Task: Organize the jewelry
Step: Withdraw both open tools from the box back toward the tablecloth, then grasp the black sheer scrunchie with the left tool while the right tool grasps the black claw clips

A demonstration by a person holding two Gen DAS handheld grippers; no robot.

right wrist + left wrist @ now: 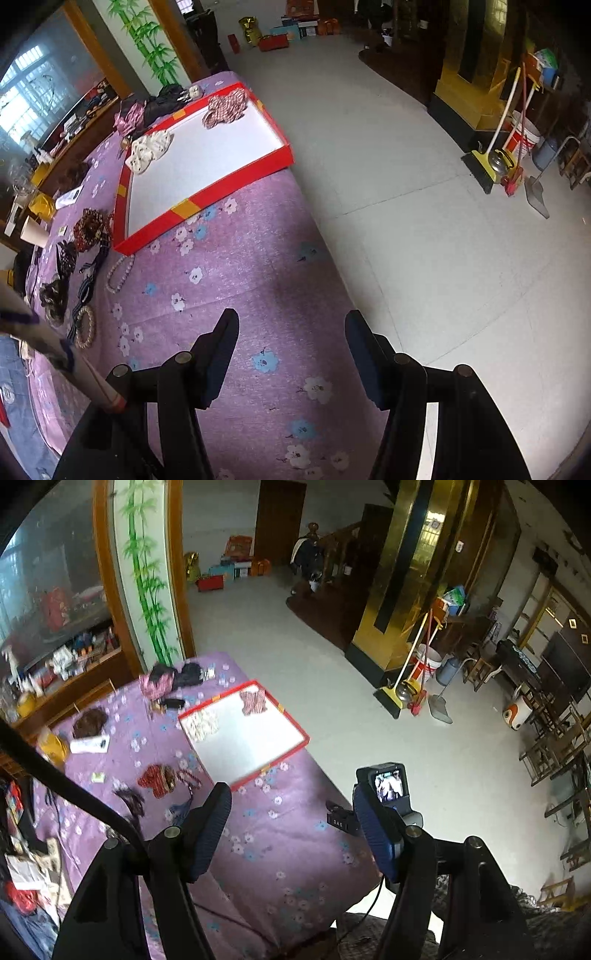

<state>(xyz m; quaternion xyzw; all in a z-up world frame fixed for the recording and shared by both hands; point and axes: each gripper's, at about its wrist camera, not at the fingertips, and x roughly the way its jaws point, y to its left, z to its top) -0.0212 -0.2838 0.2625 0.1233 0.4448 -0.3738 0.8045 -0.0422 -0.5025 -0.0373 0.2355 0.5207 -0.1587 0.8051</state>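
Two piles already lie in the red tray [207, 205]: a cream one [151, 149] near its left wall and a pink one [225, 107] in the far corner. The rest of the jewelry is loose on the purple cloth [258, 288], left of the tray. A pale bead necklace [120, 275] lies just off the tray's near corner, its loop running toward the gripper; a bead bracelet [85, 328] sits nearer still, beside dark tangled strands [86, 280].

The right gripper [291, 354] is released, jaws wide with nothing between them, over bare cloth; all the loose pieces lie up and to its left. The left gripper [291, 834] is also spread and empty, with a red beaded piece [157, 779] ahead to its left. By the look of it, the left hand is nearer the loose pieces. A cable [74, 790] crosses the left view above them and could snag.
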